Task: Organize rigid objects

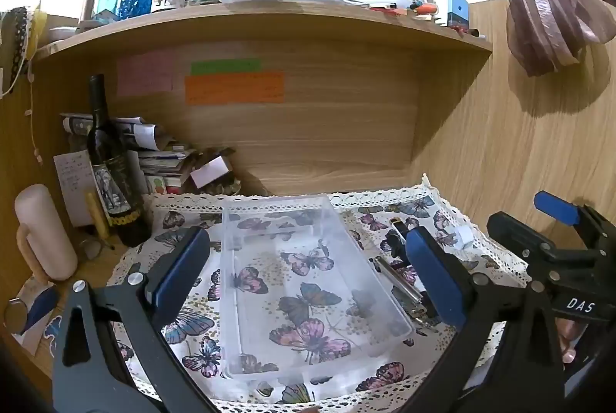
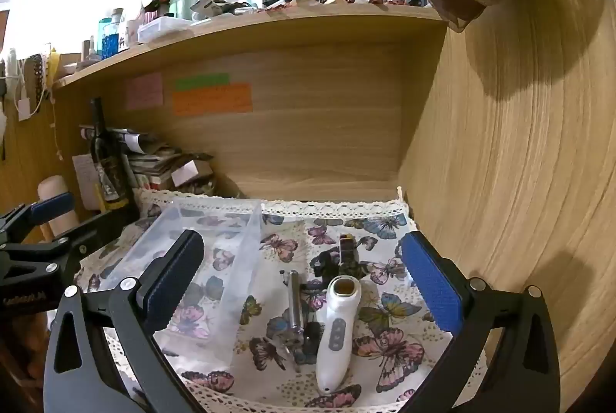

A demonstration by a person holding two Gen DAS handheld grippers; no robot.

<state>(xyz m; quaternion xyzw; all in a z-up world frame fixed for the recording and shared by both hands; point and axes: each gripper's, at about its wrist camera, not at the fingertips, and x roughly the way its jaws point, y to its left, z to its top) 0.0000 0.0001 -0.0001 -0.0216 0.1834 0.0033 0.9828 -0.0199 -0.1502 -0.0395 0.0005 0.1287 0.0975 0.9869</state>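
An empty clear plastic box (image 1: 308,282) lies on the butterfly cloth, also in the right wrist view (image 2: 200,259). To its right lie a white handheld device (image 2: 337,328), a silver metal cylinder (image 2: 294,301), also in the left wrist view (image 1: 396,278), and a small black object (image 2: 346,251). My left gripper (image 1: 308,270) is open above the box and holds nothing. My right gripper (image 2: 308,286) is open above the white device and the cylinder and holds nothing.
A dark wine bottle (image 1: 111,174), a pale mug (image 1: 44,235) and a paper stack (image 1: 161,158) stand at the left. A wooden side wall (image 2: 500,182) is close on the right. A cluttered shelf (image 1: 250,24) runs overhead. The cloth has a lace edge (image 2: 308,209).
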